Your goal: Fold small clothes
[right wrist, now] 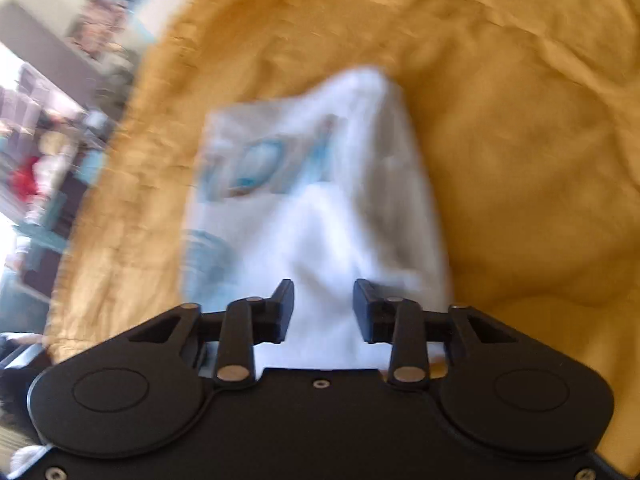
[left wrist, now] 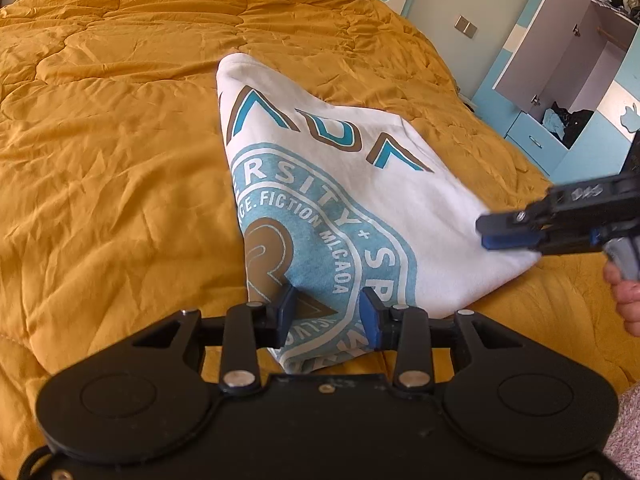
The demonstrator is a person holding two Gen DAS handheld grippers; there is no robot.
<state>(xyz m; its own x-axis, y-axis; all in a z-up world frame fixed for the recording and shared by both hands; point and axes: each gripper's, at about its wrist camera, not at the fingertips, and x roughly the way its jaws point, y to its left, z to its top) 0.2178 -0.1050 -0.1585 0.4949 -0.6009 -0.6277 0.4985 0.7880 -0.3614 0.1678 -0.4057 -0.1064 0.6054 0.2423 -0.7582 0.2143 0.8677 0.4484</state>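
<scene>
T-shirt [left wrist: 332,184] fabric, white with a teal and brown round print, sits between the spread fingers of the left claw [left wrist: 329,312], whose blue pads stand apart on either side of the printed cloth at the garment's near corner; they flank it without pressing together. In the right wrist view, badly blurred, the right claw [right wrist: 323,308] also has its fingers spread, white cloth [right wrist: 320,216] lying between and ahead of them. From the left wrist view the right claw [left wrist: 490,234] comes in from the right, its tips at the shirt's right corner; whether it pinches that corner cannot be told from this side-on angle. The folded shirt lies on the bed, on a rumpled mustard-yellow quilt [left wrist: 100,140]. Beyond the bed stand a pale wall with a switch plate [left wrist: 465,26] and a blue and white wardrobe [left wrist: 576,80] with open doors.
</scene>
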